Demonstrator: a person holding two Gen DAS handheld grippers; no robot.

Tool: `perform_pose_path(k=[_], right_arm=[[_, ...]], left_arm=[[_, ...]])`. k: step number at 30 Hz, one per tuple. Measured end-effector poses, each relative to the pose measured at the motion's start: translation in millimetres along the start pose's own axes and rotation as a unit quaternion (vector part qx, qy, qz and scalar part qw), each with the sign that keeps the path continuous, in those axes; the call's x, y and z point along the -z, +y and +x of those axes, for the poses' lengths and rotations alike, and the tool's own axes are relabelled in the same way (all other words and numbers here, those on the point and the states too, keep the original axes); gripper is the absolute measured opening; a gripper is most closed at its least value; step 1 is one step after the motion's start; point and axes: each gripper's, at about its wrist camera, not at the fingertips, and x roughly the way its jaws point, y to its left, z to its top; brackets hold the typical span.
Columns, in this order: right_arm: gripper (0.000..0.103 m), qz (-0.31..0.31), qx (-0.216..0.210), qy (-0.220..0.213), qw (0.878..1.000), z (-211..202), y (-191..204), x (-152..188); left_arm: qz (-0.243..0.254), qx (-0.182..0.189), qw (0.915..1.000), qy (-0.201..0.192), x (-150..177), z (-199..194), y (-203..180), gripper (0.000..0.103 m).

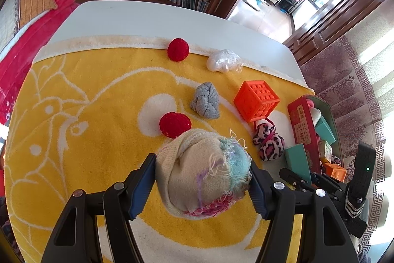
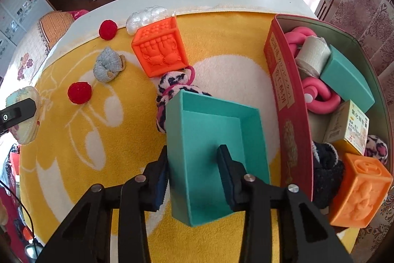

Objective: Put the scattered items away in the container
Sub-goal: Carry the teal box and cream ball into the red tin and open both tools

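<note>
My left gripper (image 1: pixel 202 184) is shut on a cream knitted sock ball (image 1: pixel 199 171) with pastel fringe, held over the yellow towel (image 1: pixel 86 115). My right gripper (image 2: pixel 194 166) is shut on the left wall of an open teal box (image 2: pixel 216 152), one finger inside it, one outside. The red container (image 2: pixel 288 100) stands at the right and holds a pink foam twist, a teal block, a small carton and an orange cube. Scattered on the towel: two red balls (image 1: pixel 175 124) (image 1: pixel 178 49), a grey sock roll (image 1: pixel 205 103), an orange cube (image 1: pixel 256 100), a leopard scrunchie (image 1: pixel 267 142), a white bag (image 1: pixel 222 60).
The towel lies on a white table (image 1: pixel 147 16) whose far and right edges show. Beyond it are bookshelves, a red bed at the left and a patterned rug at the right. The sock ball and left gripper show at the left edge of the right wrist view (image 2: pixel 22 112).
</note>
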Motion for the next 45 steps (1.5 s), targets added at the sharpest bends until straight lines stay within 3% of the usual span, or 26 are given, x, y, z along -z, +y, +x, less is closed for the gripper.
perform_pose_path(k=[4, 10, 16, 23, 31, 45], right_arm=[[0.021, 0.016, -0.053, -0.009, 0.998, -23.9, -3.1, 9.3], [0.021, 0.022, -0.089, -0.024, 0.995, -52.1, 8.1, 25.7], [0.021, 0.049, -0.102, -0.069, 0.991, -92.7, -11.6, 19.1], [0.021, 0.098, -0.050, -0.136, 0.985, -141.7, -72.9, 8.9], [0.021, 0.096, 0.047, -0.145, 0.984, -137.2, -131.4, -1.4], [0.021, 0.074, 0.036, -0.099, 0.992, -86.9, -170.5, -2.7]], left_arm=[[0.002, 0.003, 1.0000, -0.003, 0.9, -1.1, -6.0, 0.069], [0.005, 0.005, 1.0000, -0.004, 2.0, -2.1, -15.2, 0.069], [0.012, 0.008, 0.9999, -0.010, 0.2, -4.8, -31.7, 0.069], [0.030, 0.018, 0.9993, -0.012, 0.6, -2.9, -67.2, 0.069], [0.056, 0.029, 0.9980, -0.005, 4.7, 10.8, -118.9, 0.069], [0.076, 0.039, 0.9963, 0.003, 4.6, 30.5, -185.1, 0.069]])
